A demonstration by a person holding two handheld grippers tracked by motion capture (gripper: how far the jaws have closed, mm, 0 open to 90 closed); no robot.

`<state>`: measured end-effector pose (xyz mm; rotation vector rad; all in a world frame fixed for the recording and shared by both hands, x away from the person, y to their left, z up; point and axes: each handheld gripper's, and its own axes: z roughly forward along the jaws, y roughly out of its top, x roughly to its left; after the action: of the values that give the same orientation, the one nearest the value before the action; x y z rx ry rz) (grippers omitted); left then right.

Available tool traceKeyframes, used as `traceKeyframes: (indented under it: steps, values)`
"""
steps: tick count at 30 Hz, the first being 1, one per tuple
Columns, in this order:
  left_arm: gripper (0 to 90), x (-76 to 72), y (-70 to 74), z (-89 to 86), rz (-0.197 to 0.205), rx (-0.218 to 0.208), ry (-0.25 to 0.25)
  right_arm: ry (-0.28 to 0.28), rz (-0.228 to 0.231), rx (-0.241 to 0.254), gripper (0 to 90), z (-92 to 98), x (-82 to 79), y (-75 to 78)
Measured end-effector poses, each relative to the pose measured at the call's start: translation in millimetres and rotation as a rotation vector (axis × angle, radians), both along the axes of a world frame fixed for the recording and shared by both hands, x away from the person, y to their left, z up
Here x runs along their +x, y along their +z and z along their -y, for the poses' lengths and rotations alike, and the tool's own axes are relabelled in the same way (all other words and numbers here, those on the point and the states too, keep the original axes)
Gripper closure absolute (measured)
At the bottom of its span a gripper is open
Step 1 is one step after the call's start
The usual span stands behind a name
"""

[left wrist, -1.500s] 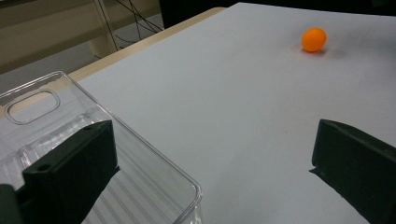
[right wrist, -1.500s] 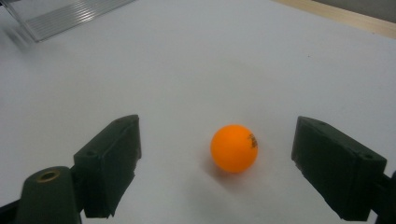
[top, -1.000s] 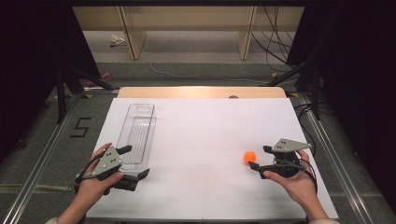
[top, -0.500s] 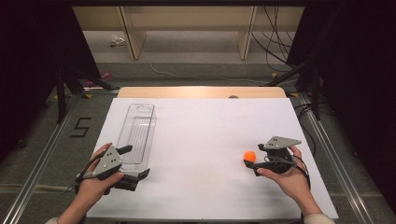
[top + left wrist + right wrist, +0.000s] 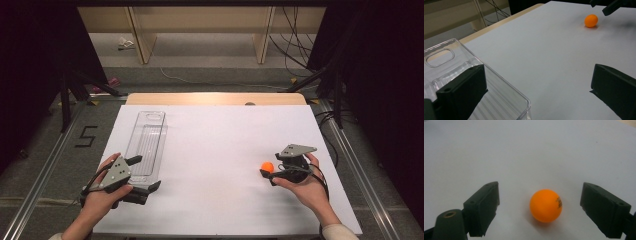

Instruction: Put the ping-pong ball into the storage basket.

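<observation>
Orange and round, the ball [image 5: 546, 205] rests on the white table [image 5: 220, 145] toward its right near side, with dark print on one flank. It lies between the two black jaws of the right gripper [image 5: 540, 211], which stand wide apart on either side of it without touching it. In the high view, the right hand [image 5: 305, 187] comes in from the bottom right, forearm angled inward, with the gripper pointing left at the ball. Well apart, on the left side of the table, a clear plastic tray [image 5: 146, 144] lies lengthwise. The left hand [image 5: 100, 200] holds the left gripper [image 5: 146, 174] at the tray's near end, jaws spread, one jaw over the tray's near corner and the other over bare table.
</observation>
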<state>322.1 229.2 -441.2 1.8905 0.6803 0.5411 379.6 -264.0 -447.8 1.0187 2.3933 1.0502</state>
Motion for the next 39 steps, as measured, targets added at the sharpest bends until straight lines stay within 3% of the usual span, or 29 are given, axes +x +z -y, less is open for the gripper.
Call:
traceKeyframes:
  steps: [26, 39]
  values:
    - [0.0, 0.1, 0.2, 0.0, 0.000, -0.001, 0.000, -0.006, -0.067, -0.057, 17.0, -8.5, 20.1, -16.9]
    - [0.0, 0.3, 0.3, -0.4, 0.000, -0.001, 0.000, -0.005, -0.087, -0.056, 20.8, -8.3, 23.7, -21.6]
